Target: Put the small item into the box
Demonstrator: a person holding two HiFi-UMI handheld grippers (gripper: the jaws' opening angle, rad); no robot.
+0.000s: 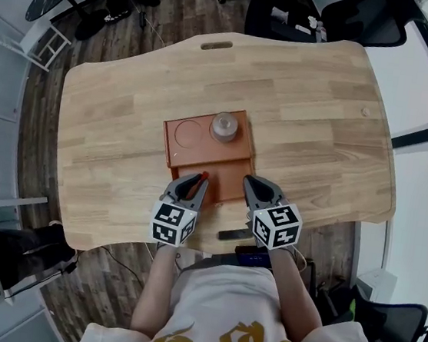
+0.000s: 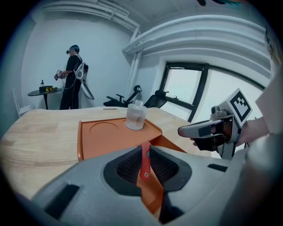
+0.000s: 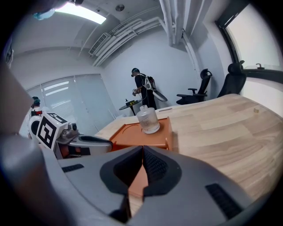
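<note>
Item (image 2: 144, 161): a thin red strip, pinched upright between the pads of your left claw (image 2: 145, 149). In the head view it shows as a red tip (image 1: 203, 176) at that claw's (image 1: 197, 178) front, over the near edge of the box (image 1: 201, 153) and touching no part of it that I can make out.

Box: orange, lying at mid-table toward the near edge of the table (image 1: 322, 110). At its far side a clear bottle (image 1: 224, 126) stands in the right round recess; the left recess holds nothing. The left gripper view confirms the bottle (image 2: 135, 115) upright on the box floor (image 2: 101, 139).

Your right claw (image 3: 143, 149) is pressed together with nothing between the jaws. It hangs just beside the left one, at the box's near right corner.

Status: pickup is done; you have the item secured. Placement is not done, since nothing small lies in the box yet. What is left, in my judgement, is a short carry forward over the box floor, a lowering, and a release clear of the bottle.
</note>
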